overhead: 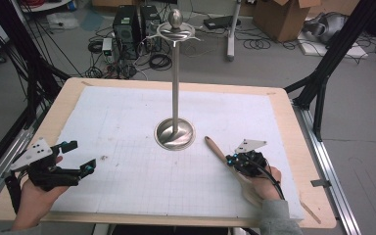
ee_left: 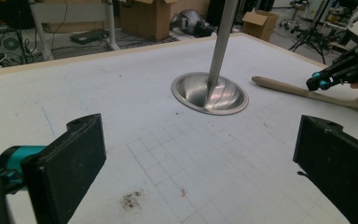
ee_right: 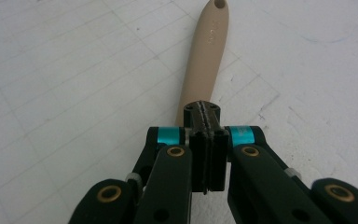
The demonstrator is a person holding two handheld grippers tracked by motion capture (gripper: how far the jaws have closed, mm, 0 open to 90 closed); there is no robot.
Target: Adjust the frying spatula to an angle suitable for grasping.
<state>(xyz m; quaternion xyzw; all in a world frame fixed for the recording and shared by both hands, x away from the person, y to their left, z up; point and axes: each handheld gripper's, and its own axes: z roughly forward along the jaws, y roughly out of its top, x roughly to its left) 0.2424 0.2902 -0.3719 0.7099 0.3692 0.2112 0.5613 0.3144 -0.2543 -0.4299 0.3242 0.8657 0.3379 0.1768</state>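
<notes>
Cluttered lab floor behind wooden bench (overhead: 73,93) with white grid mat (overhead: 127,137); right gripper (overhead: 231,159) closed above beige wooden spatula handle (overhead: 215,148) beside steel stand (overhead: 175,133); left gripper (overhead: 78,156) wide, empty.

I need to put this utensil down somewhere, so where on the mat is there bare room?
The mat is bare between the left gripper and the metal stand, and across the far strip behind the stand's base. It is crowded near the right gripper, where the beige utensil lies close to the base.
</notes>
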